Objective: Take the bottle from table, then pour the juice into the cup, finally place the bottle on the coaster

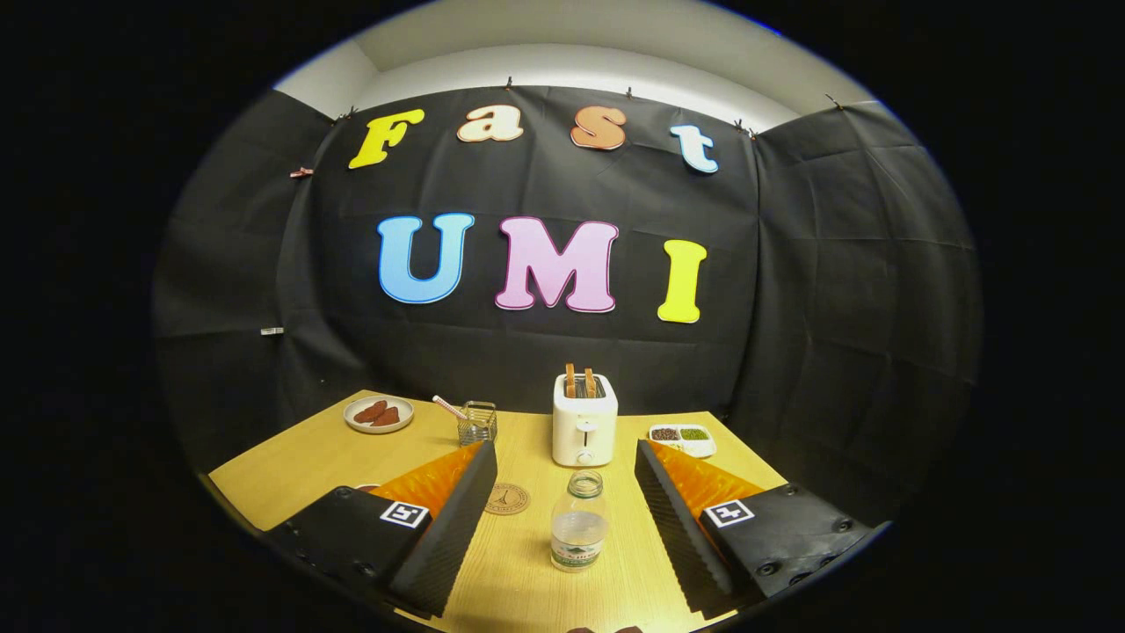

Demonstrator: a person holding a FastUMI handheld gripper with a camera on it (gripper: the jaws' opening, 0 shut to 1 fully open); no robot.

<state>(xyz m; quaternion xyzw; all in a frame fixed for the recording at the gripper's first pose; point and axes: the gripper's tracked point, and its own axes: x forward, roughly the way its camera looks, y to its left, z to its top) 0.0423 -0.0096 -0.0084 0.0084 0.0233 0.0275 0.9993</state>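
Gripper view: claw point(562, 479) is hovering wide open, holding nothing. Bottle point(578, 520) is standing upright on the counter point(290, 466) between the two fingers, touching neither, long axis vertical, open mouth pointing up, no cap on. Coaster point(507, 498) is lying flat just beside the left finger's inner edge, left of the bottle. Beyond the fingertips, a white toaster point(584, 429) is holding two slices, a wire basket point(477, 423) is sitting ahead-left, a plate point(379, 413) further left, a small snack tray point(683, 438) ahead-right.
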